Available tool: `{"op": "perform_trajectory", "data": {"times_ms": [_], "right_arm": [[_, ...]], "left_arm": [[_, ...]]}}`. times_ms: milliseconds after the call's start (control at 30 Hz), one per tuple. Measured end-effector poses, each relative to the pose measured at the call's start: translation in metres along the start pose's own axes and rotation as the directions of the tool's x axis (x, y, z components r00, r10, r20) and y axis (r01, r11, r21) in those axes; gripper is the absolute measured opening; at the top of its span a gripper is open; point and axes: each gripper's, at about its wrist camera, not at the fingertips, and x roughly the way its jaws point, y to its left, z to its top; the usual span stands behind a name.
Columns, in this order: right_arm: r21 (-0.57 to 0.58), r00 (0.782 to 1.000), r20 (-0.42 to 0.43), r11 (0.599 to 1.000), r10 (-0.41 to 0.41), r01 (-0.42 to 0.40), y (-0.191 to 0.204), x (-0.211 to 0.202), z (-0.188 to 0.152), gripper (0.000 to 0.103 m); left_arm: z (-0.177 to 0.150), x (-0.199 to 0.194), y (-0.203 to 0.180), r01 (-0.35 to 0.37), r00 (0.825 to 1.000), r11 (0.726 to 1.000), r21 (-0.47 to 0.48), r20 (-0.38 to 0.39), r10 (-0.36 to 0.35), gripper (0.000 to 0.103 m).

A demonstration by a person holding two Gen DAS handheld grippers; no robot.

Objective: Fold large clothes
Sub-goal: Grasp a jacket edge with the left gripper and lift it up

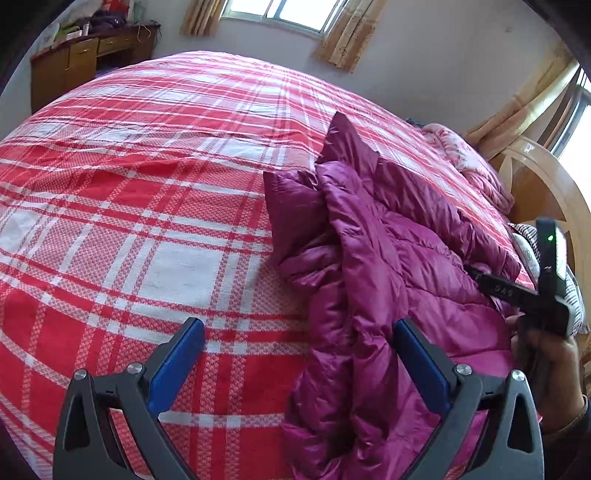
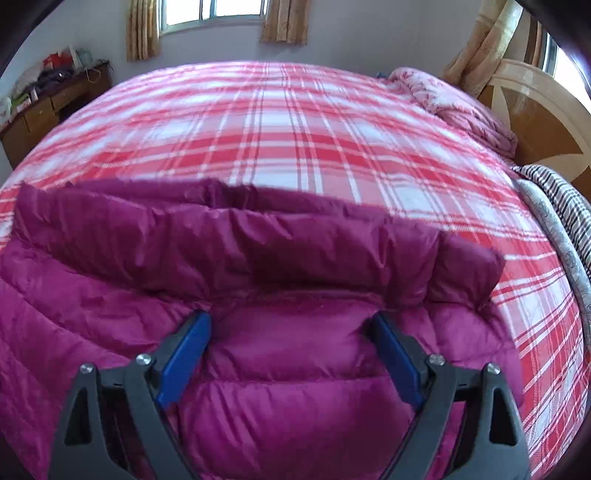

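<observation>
Bedroom w/ a big bed: red-and-white plaid sheet (image 1: 147,206) covers the mattress, and on it lies the purple puffy jacket (image 1: 369,266), bunched toward the right side of the left wrist view, near the headboard end. Jacket is partly folded over itself, w/ a long ridge of fabric running down the middle and a darker flap poking up at the far end. In the right wrist view the jacket (image 2: 258,258) fills the lower half, darker band across its far edge, quilted panels nearer the camera.

Left gripper (image 1: 299,365) is spread wide, nothing between its blue pads; left pad over bare sheet, right pad just over the jacket's edge. Right gripper (image 2: 291,354) is also spread wide above the jacket's quilted panel, not pinching any fabric. Seen from the left wrist cam, the right gripper (image 1: 517,291) sits at the jacket's right edge, w/ a hand (image 1: 546,362) on its handle.

Farther out: pink quilt (image 2: 461,107) piled by the wooden headboard (image 2: 535,122), striped cloth (image 2: 561,206) at the bed's right edge, wooden desk (image 1: 85,62) w/ clutter at far left, curtained window (image 1: 280,14) on the far wall.
</observation>
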Motion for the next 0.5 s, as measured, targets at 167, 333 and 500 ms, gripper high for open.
{"op": "perform_trajectory", "data": {"times_ms": [167, 333, 500], "right_arm": [[0.003, 0.999, -0.016, 0.999, 0.033, -0.033, -0.005, 0.001, 0.000, 0.100], [0.017, 0.995, 0.047, 0.995, 0.093, -0.094, -0.025, -0.049, -0.026, 0.095], [-0.067, 0.994, 0.078, 0.995, 0.078, -0.072, -0.021, -0.084, -0.077, 0.095]], "left_arm": [[0.004, 0.013, -0.018, 0.010, 1.000, 0.998, 0.065, -0.003, -0.009, 0.091], [0.011, 0.007, -0.009, 0.001, 1.000, 0.999, 0.044, -0.011, -0.001, 0.081], [0.013, 0.005, -0.011, -0.073, 0.997, 0.994, 0.085, 0.011, 0.072, 0.082]]}}
